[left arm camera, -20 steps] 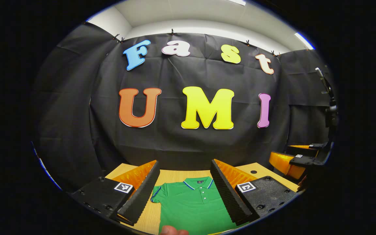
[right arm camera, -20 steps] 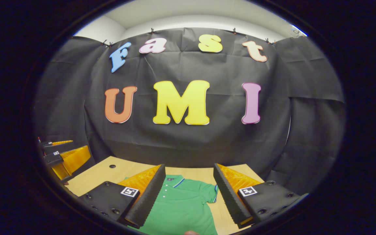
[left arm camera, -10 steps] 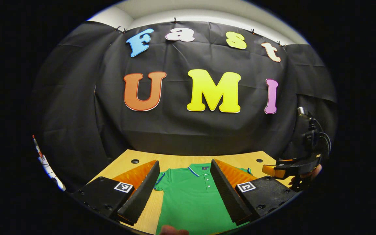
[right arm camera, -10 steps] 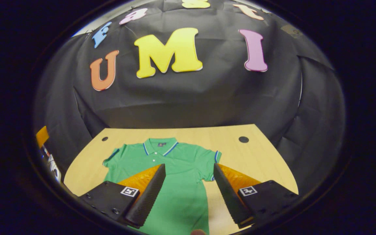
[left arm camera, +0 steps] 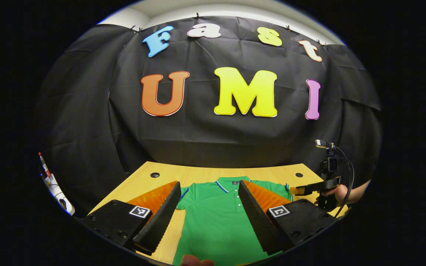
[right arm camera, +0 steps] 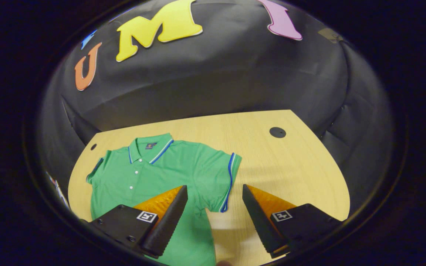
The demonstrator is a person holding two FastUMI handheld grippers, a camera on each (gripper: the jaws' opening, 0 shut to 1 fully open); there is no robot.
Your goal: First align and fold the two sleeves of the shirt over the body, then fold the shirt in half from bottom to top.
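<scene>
A green polo shirt (left arm camera: 216,218) (right arm camera: 150,173) with blue trim lies flat and face up on the wooden table (left arm camera: 198,173) (right arm camera: 283,166), collar toward the wall. My left gripper (left arm camera: 207,214) is open above the shirt's chest, nothing between its fingers. My right gripper (right arm camera: 215,218) is open and hovers over the shirt's right sleeve (right arm camera: 220,177), whose blue-edged cuff lies between its fingers. In the left gripper view, the right gripper (left arm camera: 309,188) appears at far right, held by a hand (left arm camera: 340,192).
The table has round cable holes near its back corners (left arm camera: 154,174) (right arm camera: 277,132). Bare wood (right arm camera: 290,177) stretches right of the shirt. A fingertip (left arm camera: 196,261) pokes in at the bottom edge. Some white items (left arm camera: 56,186) sit at far left.
Both grippers have tipped downward toward the table. The right gripper has swung down most and now sits over the right sleeve. Both stay open.
</scene>
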